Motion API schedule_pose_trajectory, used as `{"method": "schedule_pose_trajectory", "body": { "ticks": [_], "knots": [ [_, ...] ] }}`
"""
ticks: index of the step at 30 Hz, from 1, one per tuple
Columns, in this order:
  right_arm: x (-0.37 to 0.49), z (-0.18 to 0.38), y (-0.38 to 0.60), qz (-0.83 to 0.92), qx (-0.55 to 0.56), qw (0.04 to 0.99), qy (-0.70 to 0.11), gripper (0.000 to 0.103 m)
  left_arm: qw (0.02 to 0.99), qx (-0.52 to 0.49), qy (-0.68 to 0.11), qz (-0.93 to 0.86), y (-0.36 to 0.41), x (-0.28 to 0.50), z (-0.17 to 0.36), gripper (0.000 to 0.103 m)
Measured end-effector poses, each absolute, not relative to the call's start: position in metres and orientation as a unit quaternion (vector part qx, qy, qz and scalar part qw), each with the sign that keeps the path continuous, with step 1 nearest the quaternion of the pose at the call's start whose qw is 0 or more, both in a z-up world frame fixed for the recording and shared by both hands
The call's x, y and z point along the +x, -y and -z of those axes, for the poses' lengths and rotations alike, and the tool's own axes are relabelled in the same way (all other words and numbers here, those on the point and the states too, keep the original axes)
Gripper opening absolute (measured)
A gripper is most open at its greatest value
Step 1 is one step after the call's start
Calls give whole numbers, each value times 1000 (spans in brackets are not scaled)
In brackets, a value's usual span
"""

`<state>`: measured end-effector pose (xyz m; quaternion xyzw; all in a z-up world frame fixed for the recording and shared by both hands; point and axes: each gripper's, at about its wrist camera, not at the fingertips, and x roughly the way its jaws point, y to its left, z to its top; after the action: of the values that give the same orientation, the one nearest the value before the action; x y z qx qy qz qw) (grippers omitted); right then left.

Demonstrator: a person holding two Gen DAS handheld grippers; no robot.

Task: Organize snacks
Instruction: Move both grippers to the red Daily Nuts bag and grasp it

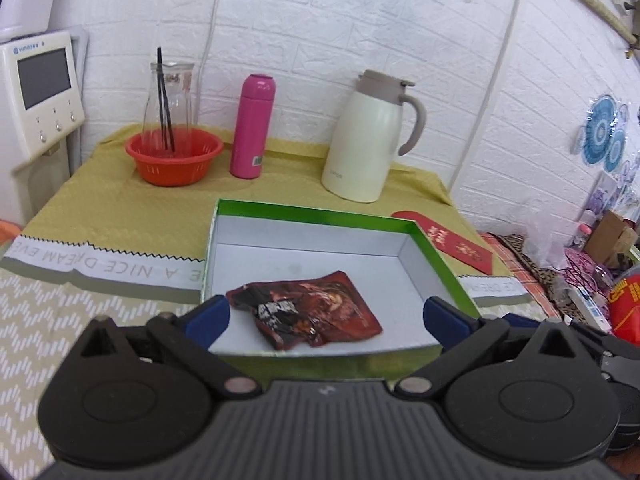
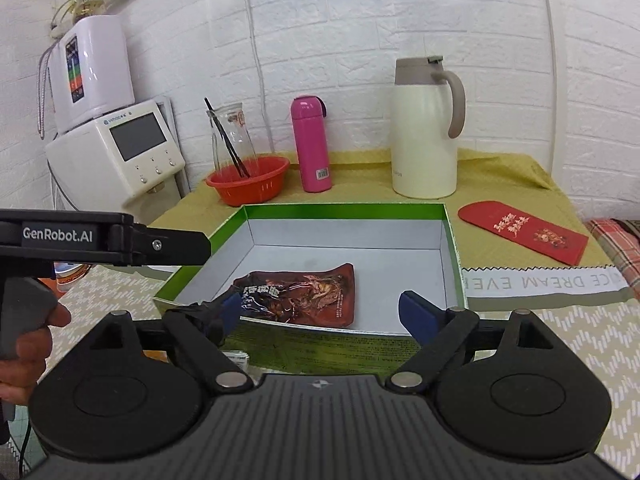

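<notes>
Snack packet (image 1: 310, 308) (image 2: 298, 296): dark red-brown foil pouch, crinkled, glossy, black-and-white print at its left end, lying flat inside the green-rimmed white box (image 1: 436, 248) (image 2: 450, 240) on the desk (image 1: 120, 196), near the box's front wall. Left tool (image 1: 326, 316) spread wide, holding nothing, blue pads either side of the packet in view. Right tool (image 2: 320, 312) likewise wide apart, nothing held. Behind the box: orange basket (image 1: 174, 158), pink bottle (image 1: 252, 128), cream jug (image 1: 370, 140); red envelope (image 2: 524, 232) to the right.
</notes>
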<state>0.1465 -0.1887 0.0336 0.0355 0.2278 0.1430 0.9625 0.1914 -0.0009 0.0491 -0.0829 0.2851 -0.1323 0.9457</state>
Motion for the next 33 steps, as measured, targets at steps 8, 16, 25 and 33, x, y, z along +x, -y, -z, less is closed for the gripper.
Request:
{"method": "schedule_pose_trajectory", "body": {
  "ticks": [8,16,25,33],
  "knots": [
    [60,-25,208,-129,56,970,-199,103,949,-76,-275,133,1,108,-40,103],
    [26,24,209,-134,103,952,-256,103,929,-111,-318,156,3,57,19,103],
    [44,50,188,-149,152,929,-302,84,921,-90,-342,161,2,64,32,74],
    [23,47,203,-151,158,934,-283,16,903,-93,-378,181,13,104,48,55]
  ]
}}
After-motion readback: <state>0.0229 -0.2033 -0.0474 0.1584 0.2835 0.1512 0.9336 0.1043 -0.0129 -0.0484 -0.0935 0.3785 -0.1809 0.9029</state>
